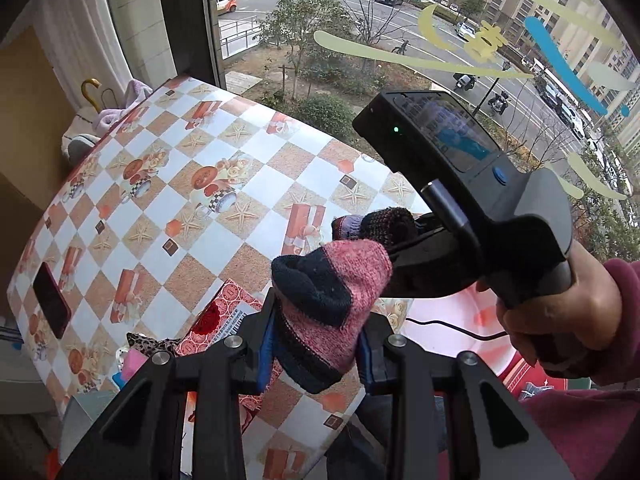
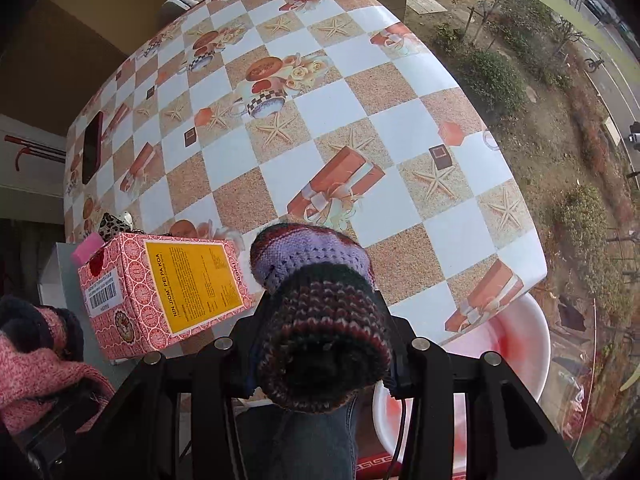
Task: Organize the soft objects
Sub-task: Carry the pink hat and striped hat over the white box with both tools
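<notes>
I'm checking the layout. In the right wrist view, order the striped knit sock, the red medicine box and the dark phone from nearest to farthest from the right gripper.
1. Striped knit sock, clamped in the right gripper.
2. Red medicine box, just left on the table.
3. Dark phone, far left edge.

Checkered tablecloth (image 2: 360,128) covers my table. Red-and-yellow medicine box (image 2: 168,288) at near edge, dark phone (image 2: 91,148) far left, white basin (image 2: 516,344) below the table edge.

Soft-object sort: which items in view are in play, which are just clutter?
In play:
- pink and black sock, clamped in left gripper
- purple striped knit sock, clamped in right gripper

Clutter:
- red medicine box
- dark red phone
- white basin
</notes>
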{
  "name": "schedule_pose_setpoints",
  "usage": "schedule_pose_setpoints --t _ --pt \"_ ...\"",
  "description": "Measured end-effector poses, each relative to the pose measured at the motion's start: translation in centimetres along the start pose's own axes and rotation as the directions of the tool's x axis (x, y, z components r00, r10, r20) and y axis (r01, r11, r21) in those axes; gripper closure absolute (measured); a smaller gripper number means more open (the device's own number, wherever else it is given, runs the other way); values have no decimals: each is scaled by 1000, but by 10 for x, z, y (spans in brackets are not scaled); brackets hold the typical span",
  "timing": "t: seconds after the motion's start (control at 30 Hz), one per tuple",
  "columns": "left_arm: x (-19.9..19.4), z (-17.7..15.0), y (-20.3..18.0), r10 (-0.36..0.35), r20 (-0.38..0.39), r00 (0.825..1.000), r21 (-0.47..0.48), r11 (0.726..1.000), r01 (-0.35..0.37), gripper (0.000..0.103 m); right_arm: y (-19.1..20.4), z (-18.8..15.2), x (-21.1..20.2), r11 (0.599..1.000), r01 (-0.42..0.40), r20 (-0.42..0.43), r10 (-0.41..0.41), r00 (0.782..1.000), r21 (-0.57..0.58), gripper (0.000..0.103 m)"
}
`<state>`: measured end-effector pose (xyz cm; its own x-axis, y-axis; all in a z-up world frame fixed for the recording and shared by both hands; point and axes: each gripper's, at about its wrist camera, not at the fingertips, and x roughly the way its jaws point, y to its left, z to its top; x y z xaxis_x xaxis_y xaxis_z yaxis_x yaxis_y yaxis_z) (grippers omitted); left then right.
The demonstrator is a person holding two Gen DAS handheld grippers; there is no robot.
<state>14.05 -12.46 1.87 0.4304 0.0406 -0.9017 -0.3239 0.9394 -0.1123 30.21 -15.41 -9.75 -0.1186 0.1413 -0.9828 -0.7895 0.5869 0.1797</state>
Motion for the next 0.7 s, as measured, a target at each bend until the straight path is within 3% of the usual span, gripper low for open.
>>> schedule_pose_setpoints --t 0.13,0.37,0.47,0.7 --pt "-24 -37 8 48 20 999 -16 999 -48 67 20 -33 2 1000 -17 -25 16 1000 -24 57" --pt "-56 -101 54 137 19 990 -194 972 -131 67 68 -77 9 990 -78 -88 68 994 -117 57" --pt "-68 -129 78 183 6 983 -293 940 -174 67 97 -89 7 975 -98 -98 80 992 -199 57" --pt "-97 -196 123 286 -35 958 -481 835 -267 67 172 -100 -15 901 -90 -39 81 996 -424 57"
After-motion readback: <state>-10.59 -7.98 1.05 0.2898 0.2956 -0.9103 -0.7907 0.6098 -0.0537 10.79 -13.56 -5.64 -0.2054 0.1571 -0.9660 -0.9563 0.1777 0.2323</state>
